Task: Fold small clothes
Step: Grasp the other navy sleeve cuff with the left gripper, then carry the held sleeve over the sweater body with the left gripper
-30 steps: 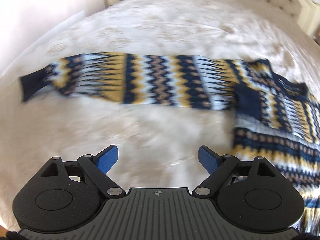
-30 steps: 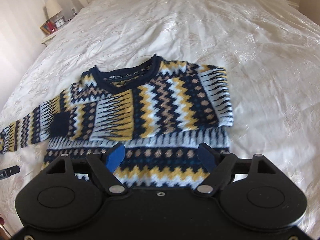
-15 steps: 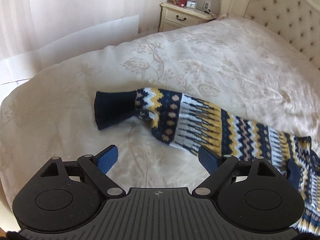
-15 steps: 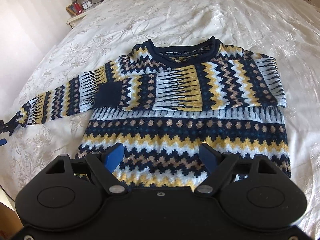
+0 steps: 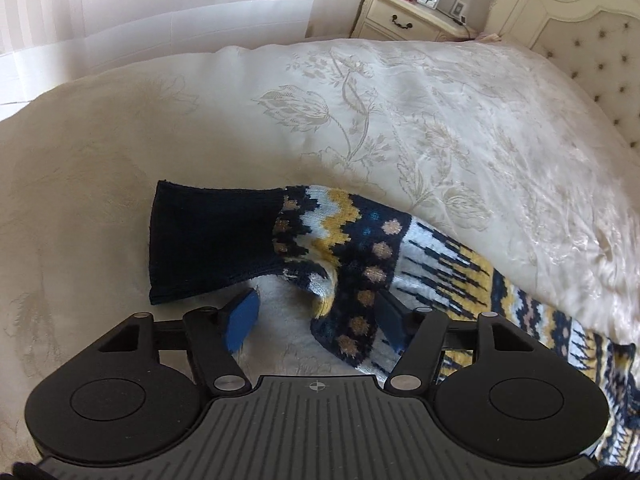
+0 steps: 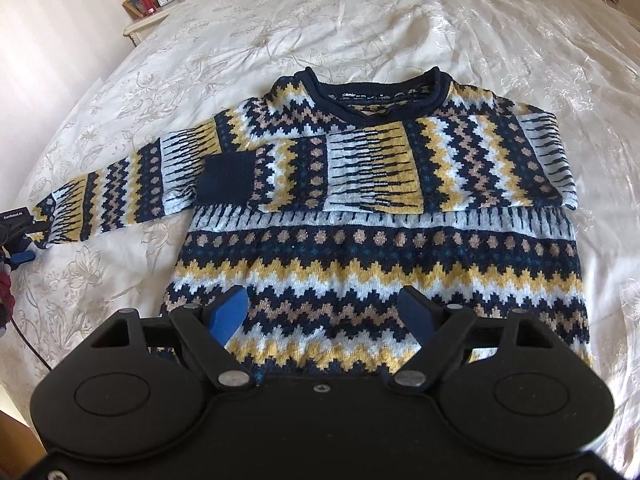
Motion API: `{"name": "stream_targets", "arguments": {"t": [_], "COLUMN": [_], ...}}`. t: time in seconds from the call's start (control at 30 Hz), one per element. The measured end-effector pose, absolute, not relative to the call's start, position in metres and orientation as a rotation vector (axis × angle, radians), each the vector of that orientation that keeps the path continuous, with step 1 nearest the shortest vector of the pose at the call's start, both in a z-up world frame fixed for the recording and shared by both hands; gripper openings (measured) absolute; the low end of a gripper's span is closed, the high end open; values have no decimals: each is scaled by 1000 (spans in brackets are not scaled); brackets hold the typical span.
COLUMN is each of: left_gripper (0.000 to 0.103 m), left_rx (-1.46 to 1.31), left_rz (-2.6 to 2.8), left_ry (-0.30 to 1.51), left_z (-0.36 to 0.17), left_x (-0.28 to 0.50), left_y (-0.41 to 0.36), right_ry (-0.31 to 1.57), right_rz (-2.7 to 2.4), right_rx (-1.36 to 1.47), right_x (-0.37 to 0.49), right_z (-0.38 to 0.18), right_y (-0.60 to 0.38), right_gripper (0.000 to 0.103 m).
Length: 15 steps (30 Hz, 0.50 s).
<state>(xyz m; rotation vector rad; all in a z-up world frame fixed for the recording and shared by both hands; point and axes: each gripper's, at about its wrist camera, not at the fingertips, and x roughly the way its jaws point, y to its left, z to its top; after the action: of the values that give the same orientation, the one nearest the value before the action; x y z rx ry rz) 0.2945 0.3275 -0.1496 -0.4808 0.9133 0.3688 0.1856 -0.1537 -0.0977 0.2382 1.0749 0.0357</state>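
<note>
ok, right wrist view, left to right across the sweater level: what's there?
Left hand-held gripper at the frame edge → outstretched patterned knit sleeve → navy cuff of the other sleeve, folded across the chest → navy, yellow and white zigzag sweater → bare cream embroidered bedspread.

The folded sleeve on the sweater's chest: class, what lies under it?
Under the folded sleeve lies the sweater chest; its zigzag bands show only above the sleeve, by the collar. The part directly beneath is covered and cannot be seen.
</note>
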Motion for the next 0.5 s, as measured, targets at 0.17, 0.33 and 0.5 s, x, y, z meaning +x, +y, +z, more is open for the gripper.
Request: {"name": "stream_targets", "arguments": {"t": [0.17,0.33,0.5], "left_gripper": [36,9,9], "left_rx": [-542,-543,-462], "left_rz": [385,386,344], "left_ry": [884,831,750], "left_z": [-154,-142,-104], "left_x": [301,296,287], "left_y": [341,341,322], "right_ry": [1107,1101,1102], "right_rz": [73,107,137], "right_rx": [206,203,198], "right_x": [196,206,209], "right_z": [-101,-99,-100], "right_y": [-139,-130,-127], "right_gripper": [84,84,84]}}
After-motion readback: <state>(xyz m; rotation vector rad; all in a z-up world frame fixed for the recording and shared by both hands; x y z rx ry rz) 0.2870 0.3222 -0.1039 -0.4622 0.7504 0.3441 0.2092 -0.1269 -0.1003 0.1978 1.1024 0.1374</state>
